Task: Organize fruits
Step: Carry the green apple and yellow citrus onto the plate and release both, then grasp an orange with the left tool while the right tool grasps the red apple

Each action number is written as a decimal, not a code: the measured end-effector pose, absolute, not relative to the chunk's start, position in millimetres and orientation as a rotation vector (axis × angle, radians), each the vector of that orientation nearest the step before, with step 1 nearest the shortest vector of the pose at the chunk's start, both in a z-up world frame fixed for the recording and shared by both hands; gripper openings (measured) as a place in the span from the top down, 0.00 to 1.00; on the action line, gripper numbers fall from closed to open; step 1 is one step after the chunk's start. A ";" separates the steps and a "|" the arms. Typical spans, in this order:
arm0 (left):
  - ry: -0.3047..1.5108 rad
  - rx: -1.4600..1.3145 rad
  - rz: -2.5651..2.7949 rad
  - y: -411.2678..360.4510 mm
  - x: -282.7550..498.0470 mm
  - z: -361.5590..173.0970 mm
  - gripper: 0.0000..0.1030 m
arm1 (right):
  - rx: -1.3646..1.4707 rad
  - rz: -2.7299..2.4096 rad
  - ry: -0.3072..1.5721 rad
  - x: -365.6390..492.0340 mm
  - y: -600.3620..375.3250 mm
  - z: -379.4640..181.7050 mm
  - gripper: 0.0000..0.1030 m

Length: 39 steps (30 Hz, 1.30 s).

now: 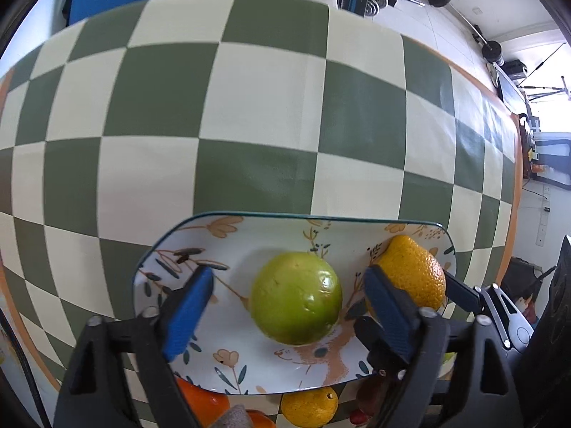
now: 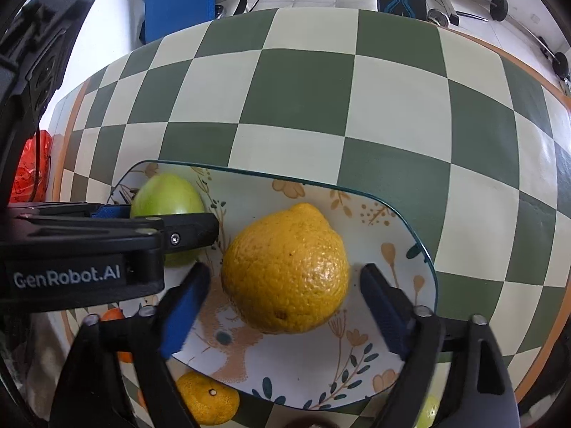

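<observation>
Green fruit point(image 1: 296, 297): we set it mid-plate point(image 1: 228, 246), left gripper point(image 1: 289, 306) fingers apart, clear of it.
Yellow citrus point(image 2: 285, 269): beside it, right gripper point(image 2: 282, 306) fingers apart.
Desk point(image 1: 249, 114): loose oranges point(image 1: 308, 406) wait.

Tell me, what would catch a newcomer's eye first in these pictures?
Two big fruits lie side by side on a flowery plate: a green one and a bumpy yellow citrus. Each sits between the open blue-padded jaws of its own gripper, the left gripper around the green fruit, the right gripper around the yellow. Under it all spreads a bold green-and-cream checkered tablecloth.
</observation>
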<state>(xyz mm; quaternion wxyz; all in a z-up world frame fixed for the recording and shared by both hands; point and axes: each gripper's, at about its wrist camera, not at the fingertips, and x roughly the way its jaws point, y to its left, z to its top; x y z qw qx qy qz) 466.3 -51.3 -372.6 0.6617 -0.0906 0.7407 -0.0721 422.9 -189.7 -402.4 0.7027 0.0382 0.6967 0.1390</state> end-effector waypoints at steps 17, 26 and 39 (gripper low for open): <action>1.402 -0.009 0.010 -14.6 365.6 -287.8 0.14 | 0.115 0.064 1.481 366.2 -220.9 -340.0 0.07; 1.310 0.011 0.016 -17.5 320.1 -247.2 0.14 | 0.067 0.017 1.380 315.2 -215.2 -284.5 0.07; 1.168 0.029 0.006 -5.2 255.9 -177.8 0.14 | 0.073 0.015 1.234 256.6 -210.6 -200.3 0.07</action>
